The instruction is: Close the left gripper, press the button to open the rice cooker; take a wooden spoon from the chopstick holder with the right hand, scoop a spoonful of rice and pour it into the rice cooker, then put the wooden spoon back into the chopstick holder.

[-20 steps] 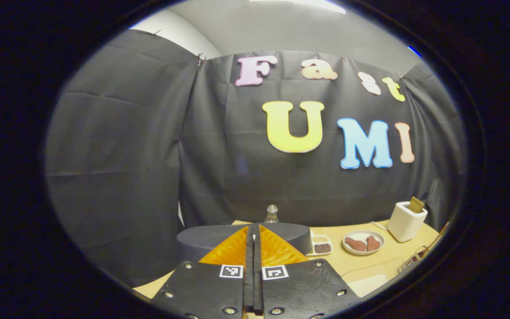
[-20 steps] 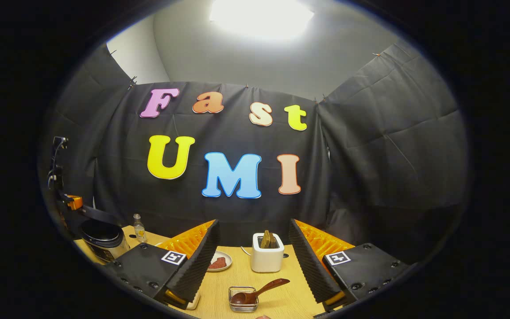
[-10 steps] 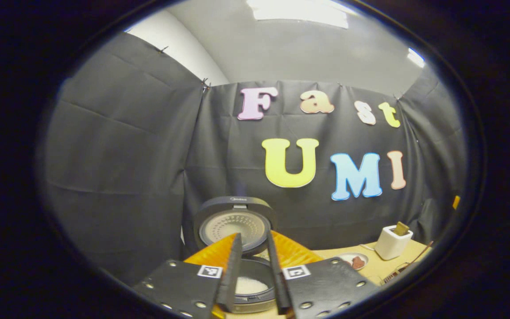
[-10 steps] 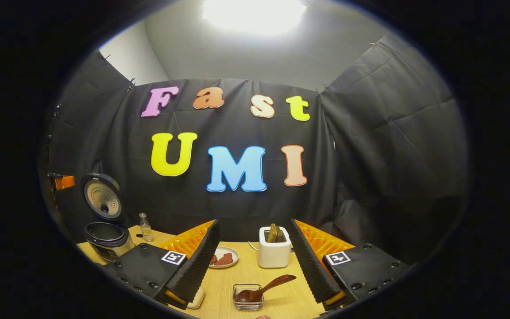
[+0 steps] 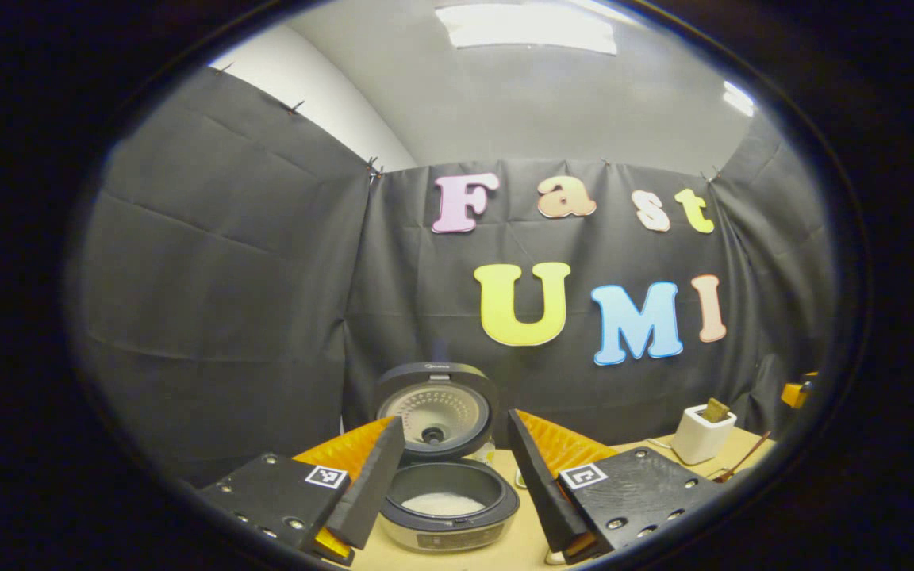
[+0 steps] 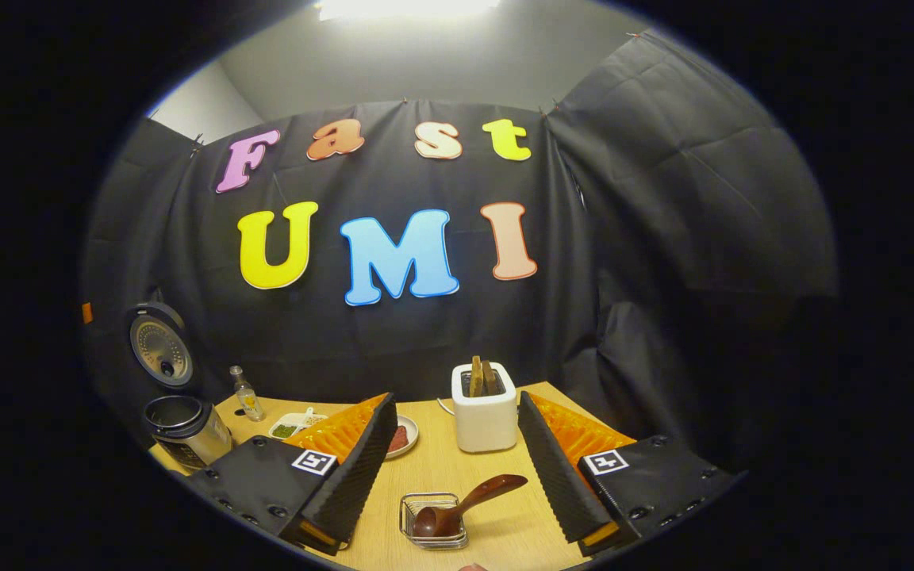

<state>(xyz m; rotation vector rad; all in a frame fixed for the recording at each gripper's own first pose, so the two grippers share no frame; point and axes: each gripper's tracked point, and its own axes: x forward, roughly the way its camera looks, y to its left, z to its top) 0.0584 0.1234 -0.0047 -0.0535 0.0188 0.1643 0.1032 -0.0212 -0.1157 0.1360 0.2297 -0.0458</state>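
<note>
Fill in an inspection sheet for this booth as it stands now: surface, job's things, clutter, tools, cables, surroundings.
Surface: wooden table, bare between items.
Job's things: rice cooker open, lid upright, white rice inside; wooden spoon resting in wire chopstick holder, handle sticking out to the right.
Clutter: white toaster, plate of reddish food, small bottle, divided dish.
Tools: left tool open before cooker; right tool open above spoon.
Cables: white lead by toaster.
Surroundings: black cloth wall, ceiling light.

The plate sits half hidden behind the left finger of the right gripper.
</note>
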